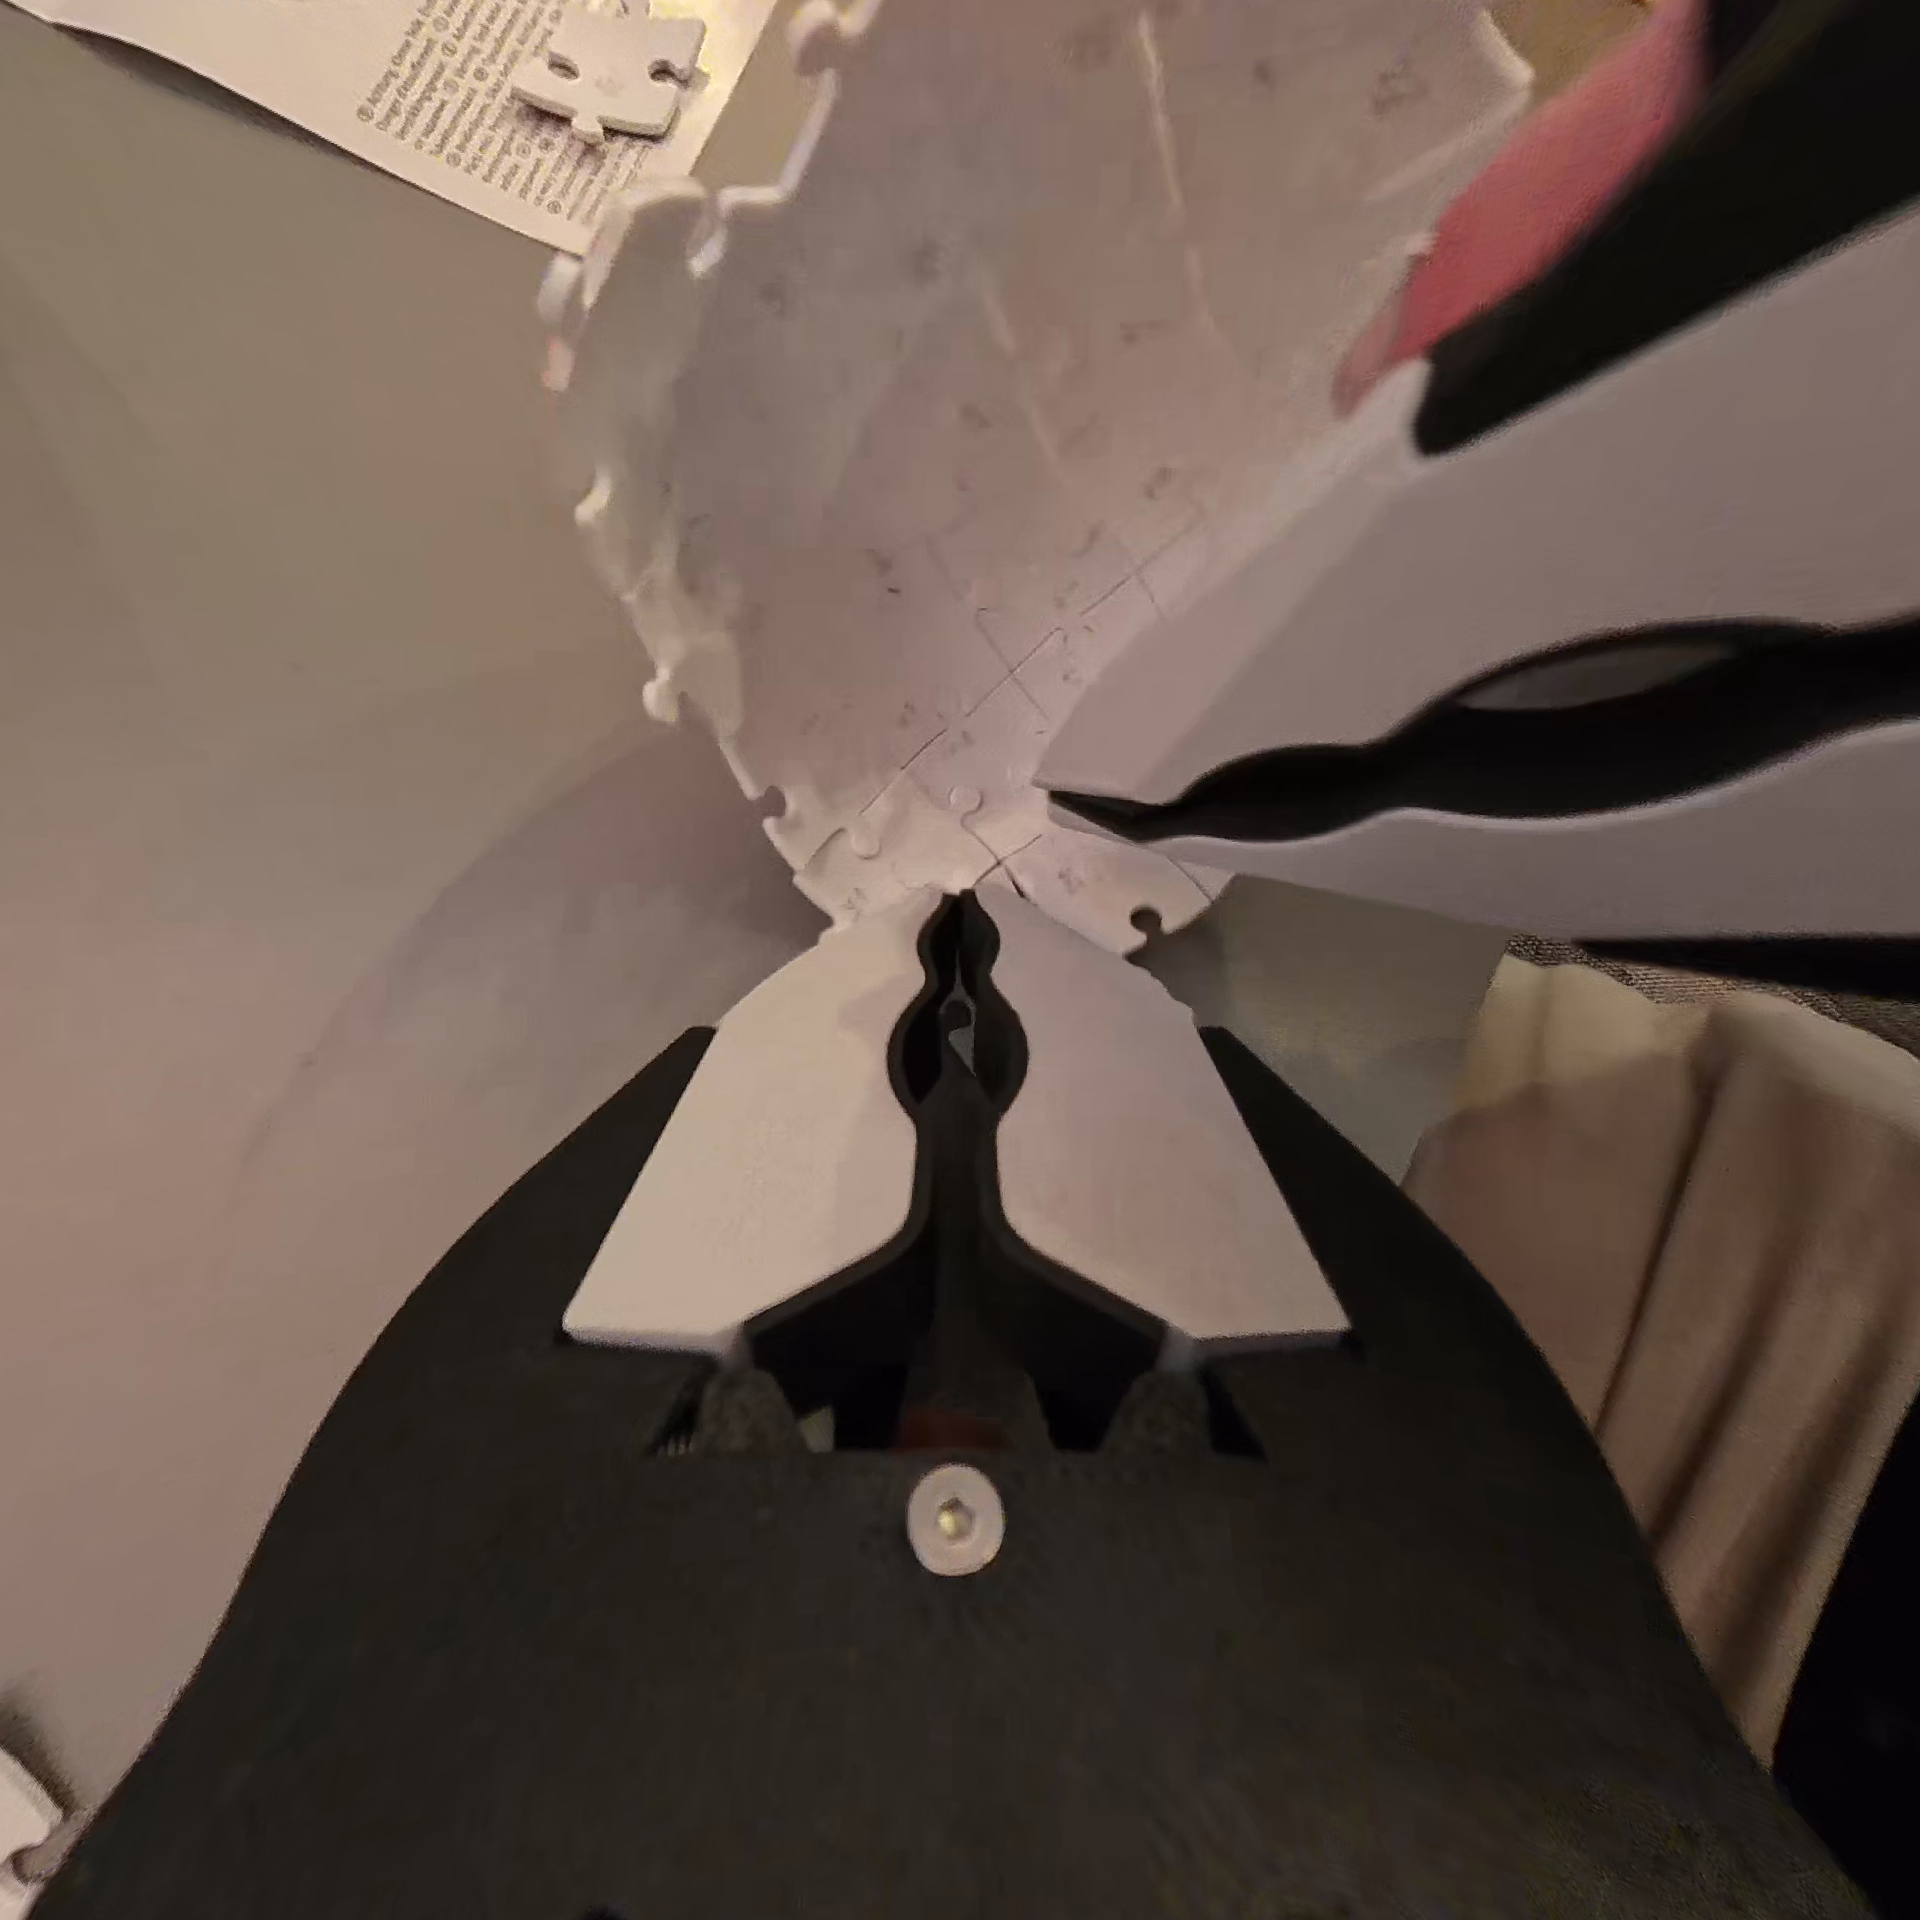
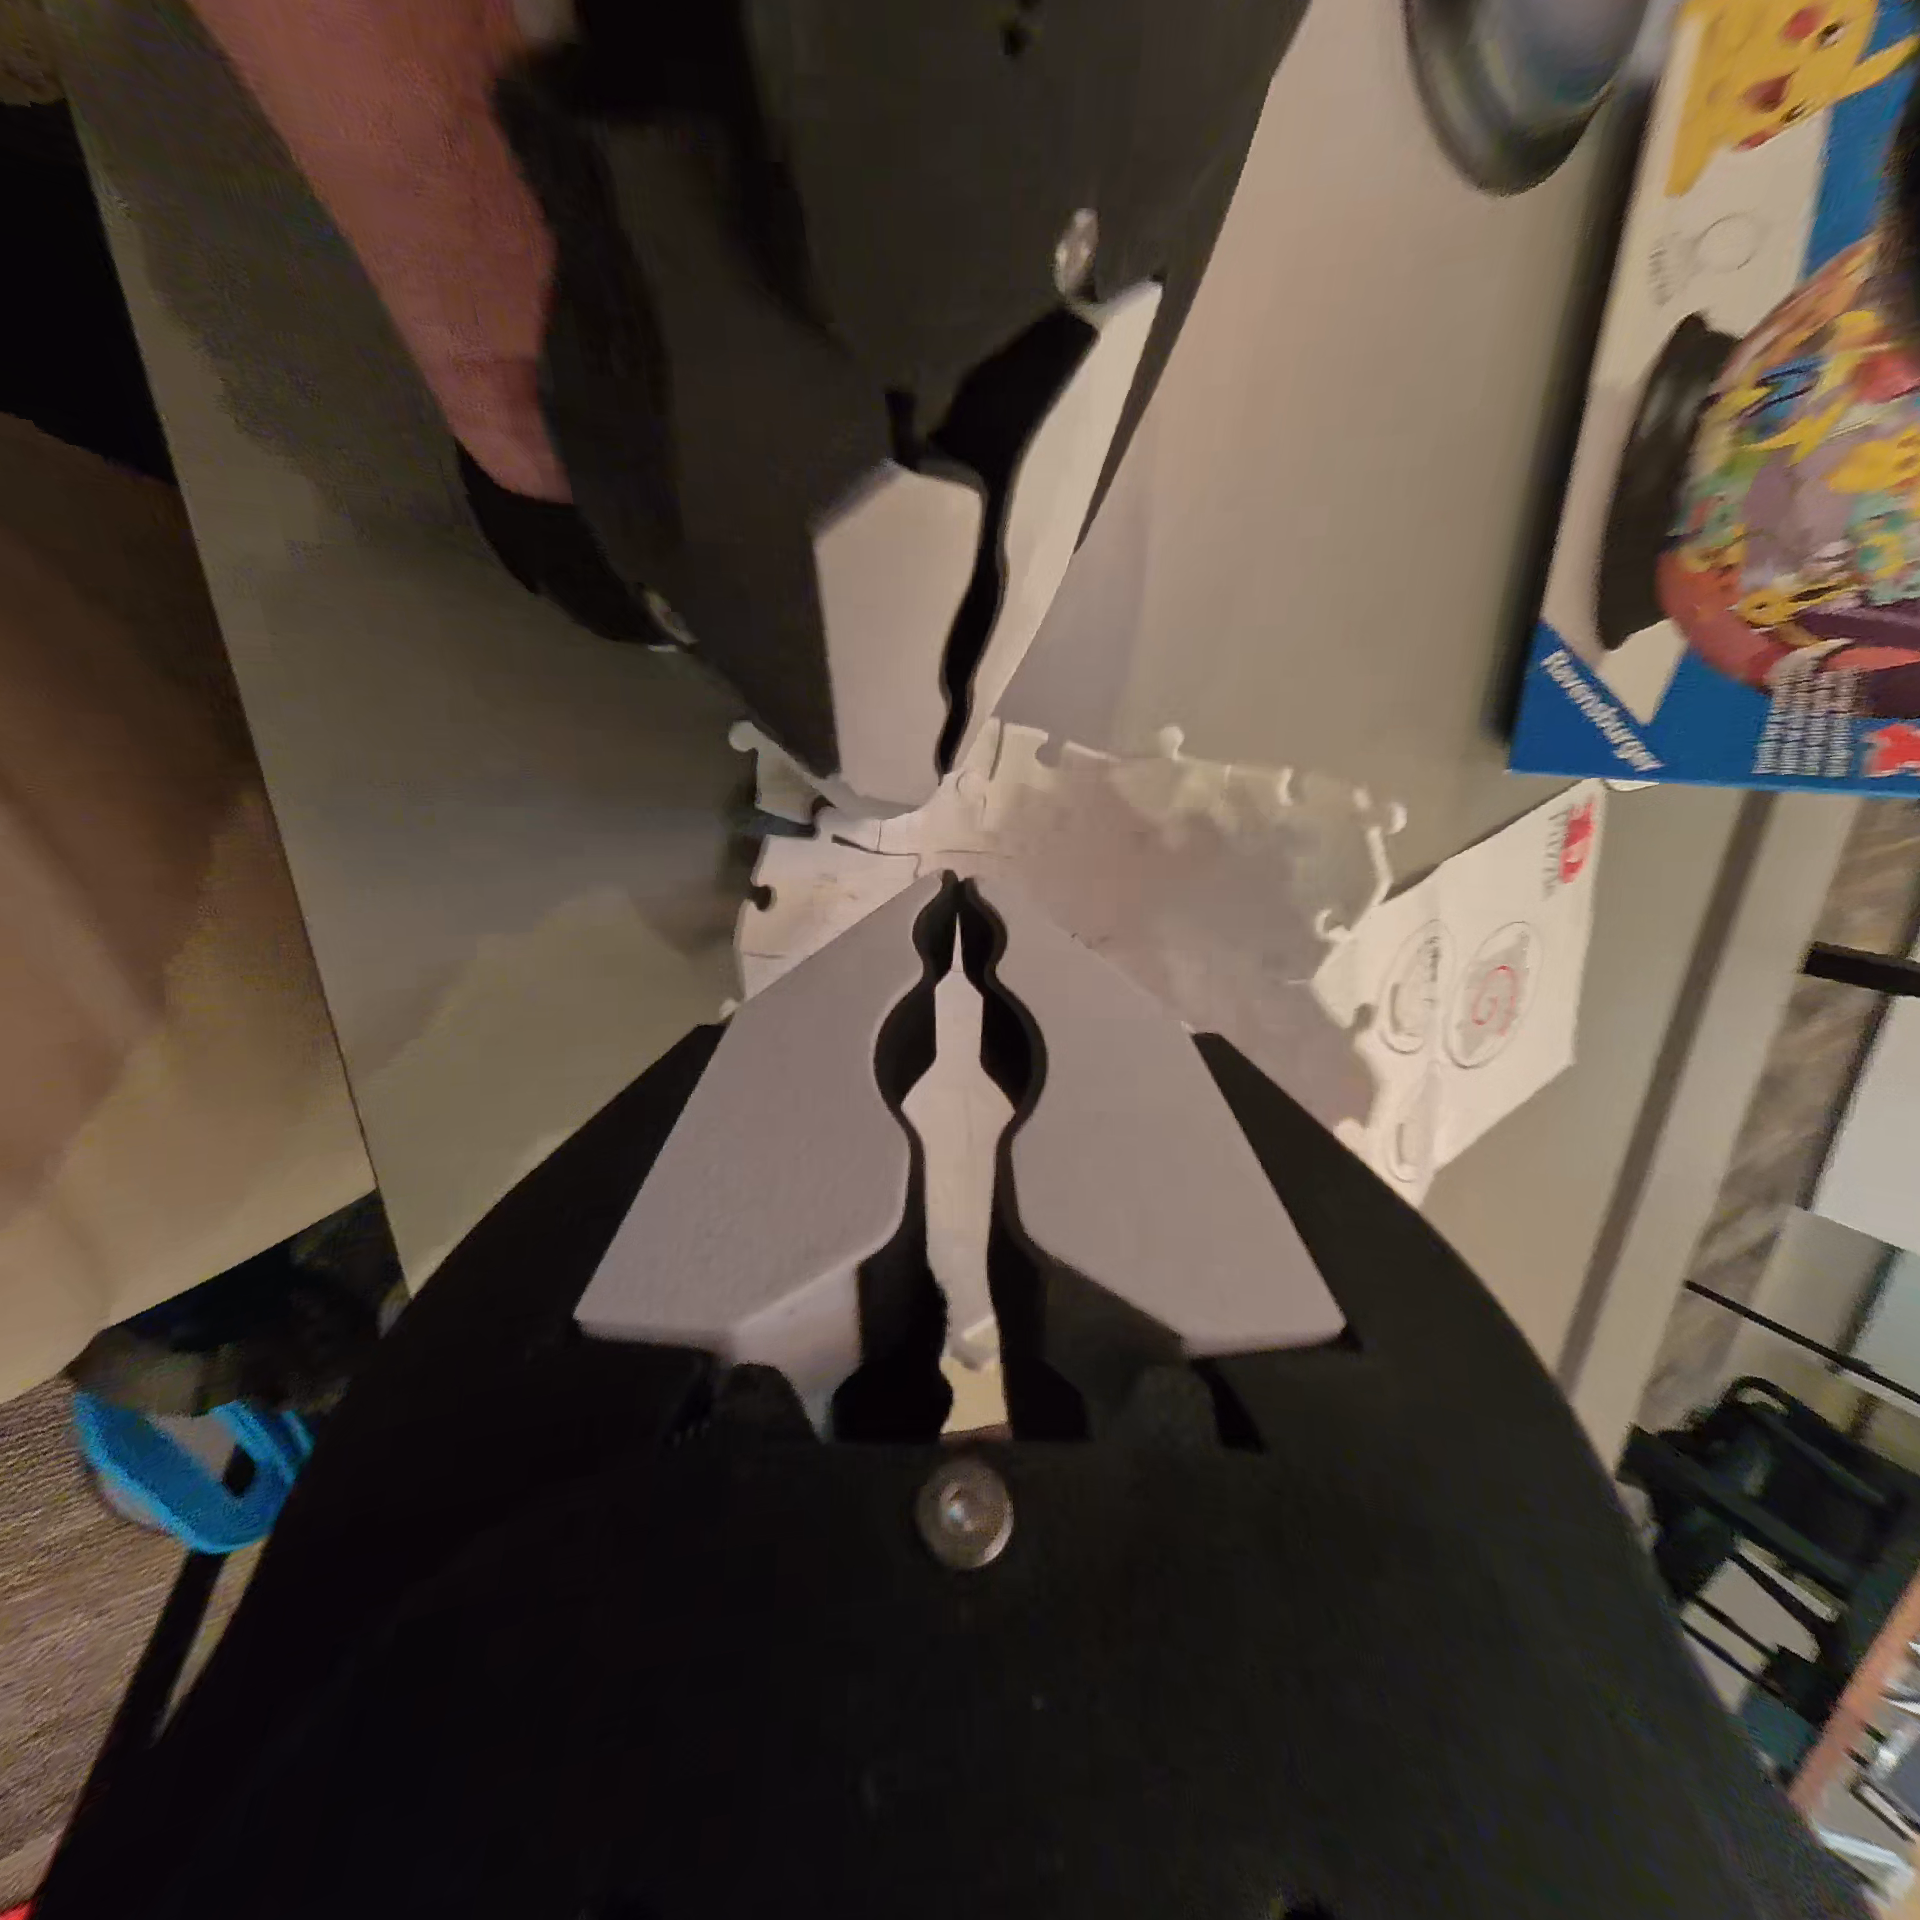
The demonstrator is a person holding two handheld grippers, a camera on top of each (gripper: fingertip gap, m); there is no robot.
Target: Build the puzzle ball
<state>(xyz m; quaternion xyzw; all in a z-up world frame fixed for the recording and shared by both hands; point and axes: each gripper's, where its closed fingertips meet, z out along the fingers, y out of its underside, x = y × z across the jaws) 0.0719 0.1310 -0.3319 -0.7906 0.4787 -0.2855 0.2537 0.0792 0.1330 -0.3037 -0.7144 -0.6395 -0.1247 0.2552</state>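
Observation:
A curved, part-built shell of white puzzle pieces [image 1: 914,436] is held above the grey table, its blank numbered back toward me; it also shows in the right wrist view [image 2: 1174,883]. My left gripper [image 1: 961,902] is shut on the shell's lower edge. My right gripper [image 2: 954,883] is shut on the same edge close by. In the left wrist view the right gripper [image 1: 1055,800] comes in from the right. In the right wrist view the left gripper [image 2: 940,774] comes in from above, held by a hand [image 2: 457,260]. The two sets of tips nearly touch.
A loose white puzzle piece [image 1: 608,78] lies on a printed instruction sheet [image 1: 436,114] at the table's far side. The blue puzzle box [image 2: 1745,436] and a second leaflet [image 2: 1475,987] lie at the right. A dark round stand [image 2: 1517,83] sits near the box. The table edge [image 2: 260,831] is at the left. Only a small space, under 4 cm, lies between the two pairs of fingers.

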